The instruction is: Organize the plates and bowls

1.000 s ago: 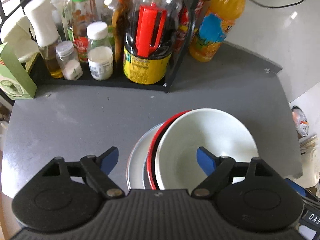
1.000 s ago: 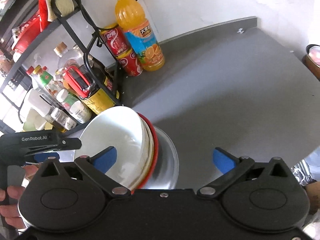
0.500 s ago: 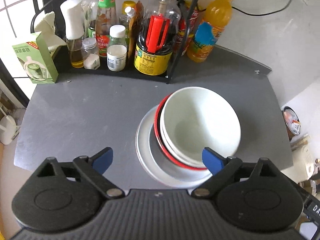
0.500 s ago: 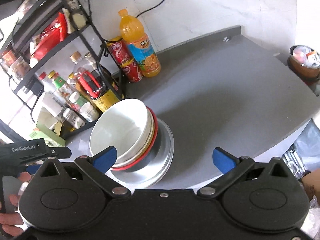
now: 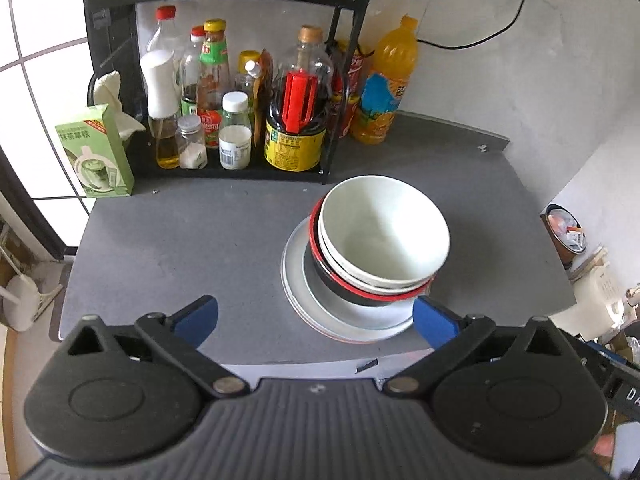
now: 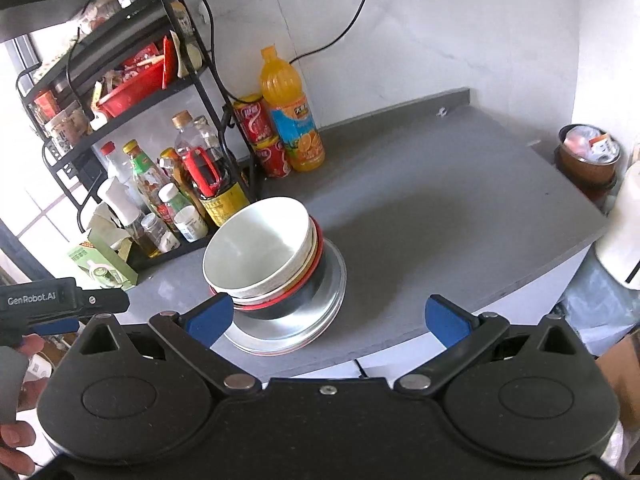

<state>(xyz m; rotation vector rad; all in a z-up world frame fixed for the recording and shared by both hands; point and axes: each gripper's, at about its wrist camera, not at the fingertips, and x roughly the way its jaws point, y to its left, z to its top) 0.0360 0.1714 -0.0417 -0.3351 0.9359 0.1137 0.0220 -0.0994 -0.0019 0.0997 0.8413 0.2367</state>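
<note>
Bowls (image 5: 384,236) nested (three, I count) atop stacked plates (image 5: 296,276).

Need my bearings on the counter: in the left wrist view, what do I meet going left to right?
Green carton → white-capped oil dispenser → yellow-labelled dark bottle → orange juice bottle → stacked bowls lie nearer, right of centre.

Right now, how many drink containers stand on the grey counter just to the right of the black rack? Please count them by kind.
Orange juice bottle: 1
Red cans, one stacked on the other: 2
Total: 3
</note>
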